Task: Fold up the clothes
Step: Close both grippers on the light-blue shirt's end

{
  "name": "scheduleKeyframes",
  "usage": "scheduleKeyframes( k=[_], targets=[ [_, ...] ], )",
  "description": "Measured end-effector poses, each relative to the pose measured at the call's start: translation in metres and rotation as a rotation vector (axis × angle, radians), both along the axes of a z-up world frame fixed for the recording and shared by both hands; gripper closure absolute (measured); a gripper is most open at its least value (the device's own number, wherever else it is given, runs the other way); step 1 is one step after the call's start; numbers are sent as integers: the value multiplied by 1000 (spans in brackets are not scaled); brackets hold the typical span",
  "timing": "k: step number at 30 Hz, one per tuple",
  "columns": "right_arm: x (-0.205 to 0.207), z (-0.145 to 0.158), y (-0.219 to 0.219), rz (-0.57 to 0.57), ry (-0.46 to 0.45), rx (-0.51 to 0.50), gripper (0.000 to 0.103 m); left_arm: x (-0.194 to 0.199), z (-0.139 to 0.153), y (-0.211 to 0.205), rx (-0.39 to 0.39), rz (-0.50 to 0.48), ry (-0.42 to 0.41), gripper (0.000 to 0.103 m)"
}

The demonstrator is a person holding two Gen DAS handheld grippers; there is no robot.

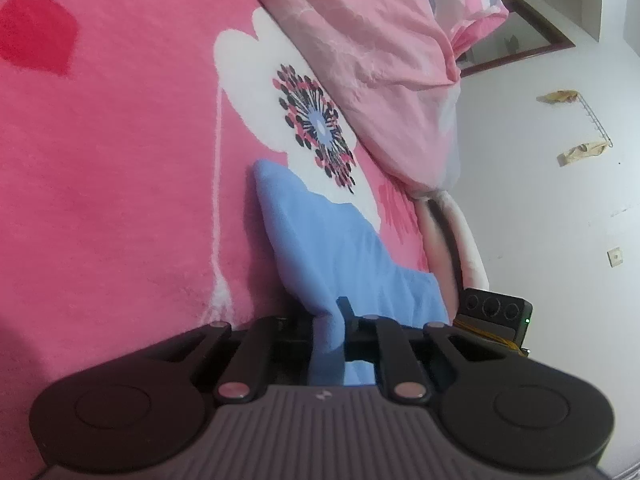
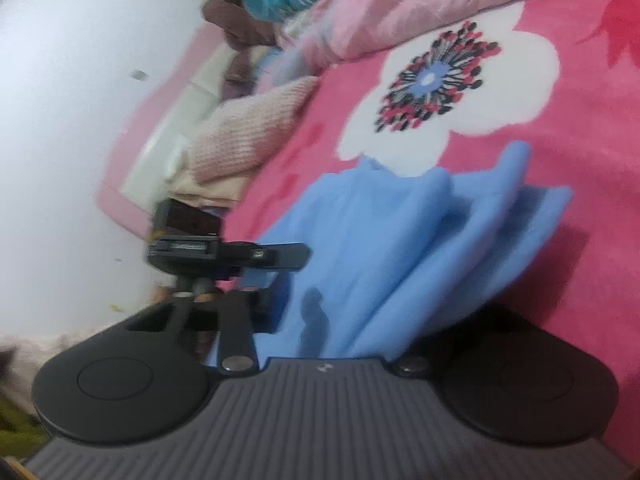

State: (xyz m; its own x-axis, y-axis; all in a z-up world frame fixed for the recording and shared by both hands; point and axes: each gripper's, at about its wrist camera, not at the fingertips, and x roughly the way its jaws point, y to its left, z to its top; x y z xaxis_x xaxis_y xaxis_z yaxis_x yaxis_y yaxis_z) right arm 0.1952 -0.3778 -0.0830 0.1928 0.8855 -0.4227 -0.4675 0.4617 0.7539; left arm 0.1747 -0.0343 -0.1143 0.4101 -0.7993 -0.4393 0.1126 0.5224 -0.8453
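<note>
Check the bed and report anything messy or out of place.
The blue garment is bunched in loose uneven folds rather than flat on the pink floral blanket. A rumpled pink quilt and a heap of clothes crowd the bed's edge.

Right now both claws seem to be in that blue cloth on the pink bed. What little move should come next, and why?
Probably lift both together a little. The left gripper is pinched on an edge of the blue cloth, and the right gripper has blue folds bunched between its jaws, though blur hides the pads. The rest sags crumpled on the pink blanket, so raising it should let it hang straight for folding.
</note>
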Motion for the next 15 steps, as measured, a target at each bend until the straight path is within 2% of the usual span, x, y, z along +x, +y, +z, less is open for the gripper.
scheduleKeyframes(
  k=[3,6,11,15],
  targets=[
    [-14,11,6,-35,-68,-93,88,-4,9,-7,56,15,-40,93],
    [-35,29,20,-75,-180,-231,92,-15,26,-19,154,20,-135,94],
    [-66,57,43,-131,-345,-453,95,-30,49,-23,184,41,-227,94],
    [-89,85,56,-182,-449,-548,96,-48,71,-28,247,58,-308,94]
  ],
)
